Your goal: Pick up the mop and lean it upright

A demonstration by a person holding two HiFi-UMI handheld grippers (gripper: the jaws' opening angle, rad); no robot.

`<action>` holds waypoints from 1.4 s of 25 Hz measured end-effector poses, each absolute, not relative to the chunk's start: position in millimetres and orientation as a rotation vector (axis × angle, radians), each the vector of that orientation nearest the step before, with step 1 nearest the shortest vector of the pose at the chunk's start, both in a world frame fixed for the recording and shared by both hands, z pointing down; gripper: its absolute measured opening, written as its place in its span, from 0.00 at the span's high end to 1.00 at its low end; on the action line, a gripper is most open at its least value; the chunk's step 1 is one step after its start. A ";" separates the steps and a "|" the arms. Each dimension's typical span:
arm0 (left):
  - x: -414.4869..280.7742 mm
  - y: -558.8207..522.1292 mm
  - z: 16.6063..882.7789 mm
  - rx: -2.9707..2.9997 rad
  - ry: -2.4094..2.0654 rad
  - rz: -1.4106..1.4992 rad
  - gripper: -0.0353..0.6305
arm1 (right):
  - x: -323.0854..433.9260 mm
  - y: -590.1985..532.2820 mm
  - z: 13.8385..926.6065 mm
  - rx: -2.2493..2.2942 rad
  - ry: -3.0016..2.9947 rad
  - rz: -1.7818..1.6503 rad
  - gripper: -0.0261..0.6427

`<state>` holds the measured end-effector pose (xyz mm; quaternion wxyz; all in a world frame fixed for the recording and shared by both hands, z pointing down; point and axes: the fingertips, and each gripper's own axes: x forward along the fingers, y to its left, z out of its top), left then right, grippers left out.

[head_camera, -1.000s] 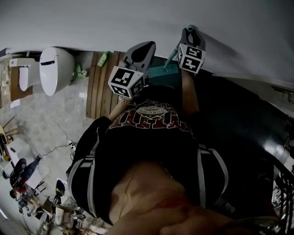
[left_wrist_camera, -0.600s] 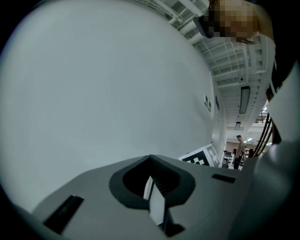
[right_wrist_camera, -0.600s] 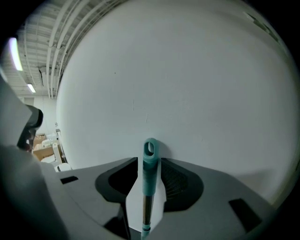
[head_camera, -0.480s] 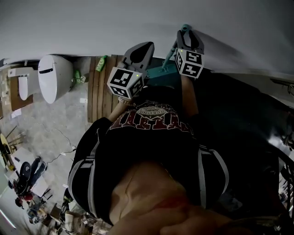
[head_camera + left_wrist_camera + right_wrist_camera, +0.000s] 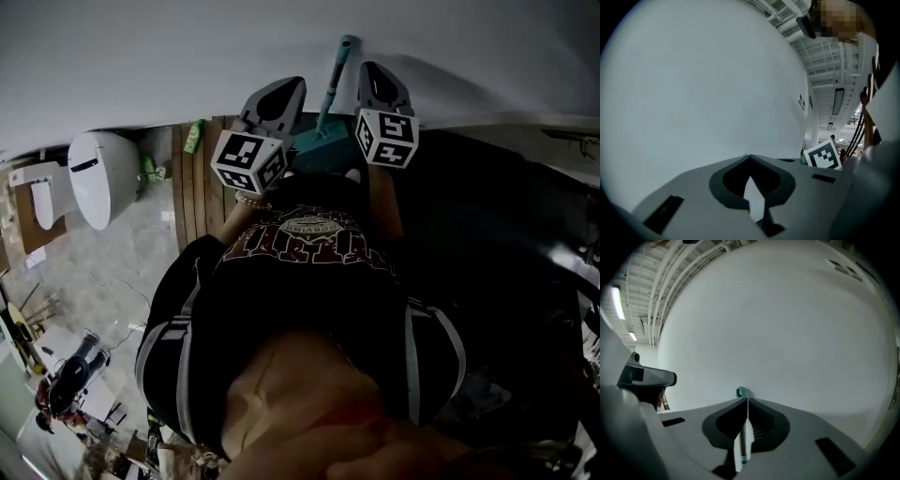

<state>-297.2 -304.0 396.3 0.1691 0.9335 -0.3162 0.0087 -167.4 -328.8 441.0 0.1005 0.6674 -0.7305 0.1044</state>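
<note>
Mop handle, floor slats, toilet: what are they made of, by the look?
Mop handle: smooth, even teal, likely plastic or coated metal; can't tell which.
Floor slats: brown parallel boards with dark gaps, so wood or wood-look.
Toilet: white, rounded, slight sheen, probably glazed ceramic.

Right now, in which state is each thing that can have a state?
right gripper, jaws have just been closing, now shut on the mop handle.
mop, handle up, top end by the wall.
left gripper, shut, empty.
toilet, lid down.
</note>
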 end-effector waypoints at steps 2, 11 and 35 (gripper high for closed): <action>-282.1 -301.9 394.3 2.661 -0.876 0.027 0.89 | -160.0 -320.2 433.8 1.976 -2.185 0.320 0.93; -213.4 -284.7 383.2 2.685 -0.807 0.024 0.89 | -127.8 -283.9 400.6 1.975 -2.255 0.342 0.93; -130.9 -236.5 391.3 2.653 -0.822 0.065 0.89 | -80.0 -207.6 395.2 1.878 -2.300 0.409 0.93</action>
